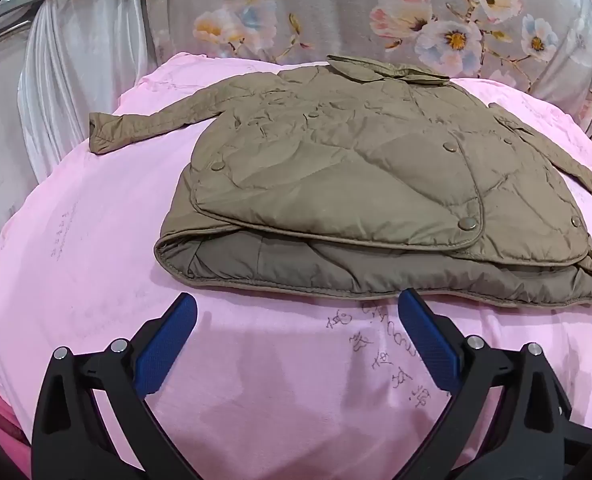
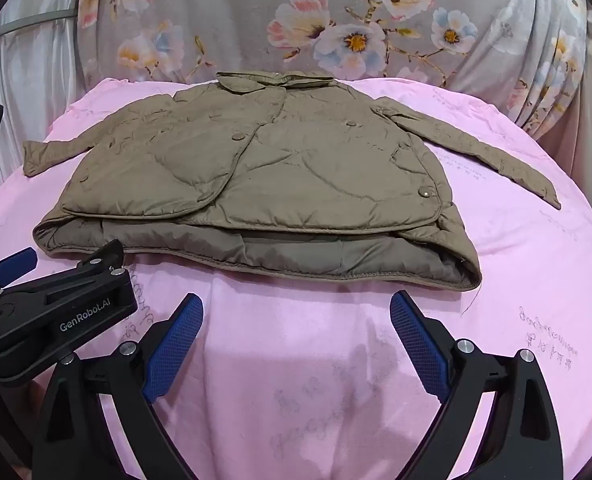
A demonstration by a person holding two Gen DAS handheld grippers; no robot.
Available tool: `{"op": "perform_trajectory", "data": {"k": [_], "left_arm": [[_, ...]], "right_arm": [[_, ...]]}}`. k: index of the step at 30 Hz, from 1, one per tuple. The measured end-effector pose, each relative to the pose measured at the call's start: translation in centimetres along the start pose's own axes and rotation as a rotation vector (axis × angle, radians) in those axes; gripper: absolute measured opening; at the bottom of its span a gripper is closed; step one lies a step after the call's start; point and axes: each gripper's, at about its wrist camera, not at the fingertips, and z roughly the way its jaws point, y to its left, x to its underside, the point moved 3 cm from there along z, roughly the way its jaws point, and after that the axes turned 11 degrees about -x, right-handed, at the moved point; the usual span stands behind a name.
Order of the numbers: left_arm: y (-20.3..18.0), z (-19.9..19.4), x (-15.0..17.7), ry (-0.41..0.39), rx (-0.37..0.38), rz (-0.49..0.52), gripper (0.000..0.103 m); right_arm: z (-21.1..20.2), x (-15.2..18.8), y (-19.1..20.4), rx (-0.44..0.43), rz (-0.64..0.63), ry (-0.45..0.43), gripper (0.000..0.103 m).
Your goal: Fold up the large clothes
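An olive quilted jacket (image 1: pixel 356 184) lies flat, front up and snapped shut, on a pink sheet (image 1: pixel 95 240), collar away from me and both sleeves spread out sideways. It also shows in the right wrist view (image 2: pixel 255 176). My left gripper (image 1: pixel 298 302) is open and empty, just short of the jacket's near hem. My right gripper (image 2: pixel 296 304) is open and empty, also just short of the hem. The left gripper's body (image 2: pixel 55 312) shows at the left of the right wrist view.
The pink sheet (image 2: pixel 516 260) bears faint handwriting. A grey floral cloth (image 1: pixel 376 12) hangs behind it, also in the right wrist view (image 2: pixel 336 20). White satin drapes (image 1: pixel 75 64) hang at the far left.
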Motion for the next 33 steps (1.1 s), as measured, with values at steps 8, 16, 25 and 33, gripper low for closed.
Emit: {"op": "perform_trajectory", "data": {"k": [8, 16, 25, 33], "left_arm": [[0.2, -0.4, 0.2, 0.008, 0.004, 0.009, 0.098], [-0.6, 0.0, 0.2, 0.007, -0.005, 0.028, 0.098], [-0.6, 0.1, 0.1, 0.003, -0.008, 0.034, 0.098], [-0.6, -0.1, 0.3, -0.006, -0.018, 0.049, 0.098]], "right_arm": [[0.3, 0.4, 0.0, 0.005, 0.001, -0.002, 0.093], [0.4, 0.3, -0.2, 0.005, 0.000, 0.011, 0.093], [0.7, 0.3, -0.4, 0.016, 0.017, 0.027, 0.093], [0.3, 0.5, -2.0, -0.004, 0.104, 0.008, 0.093]]}}
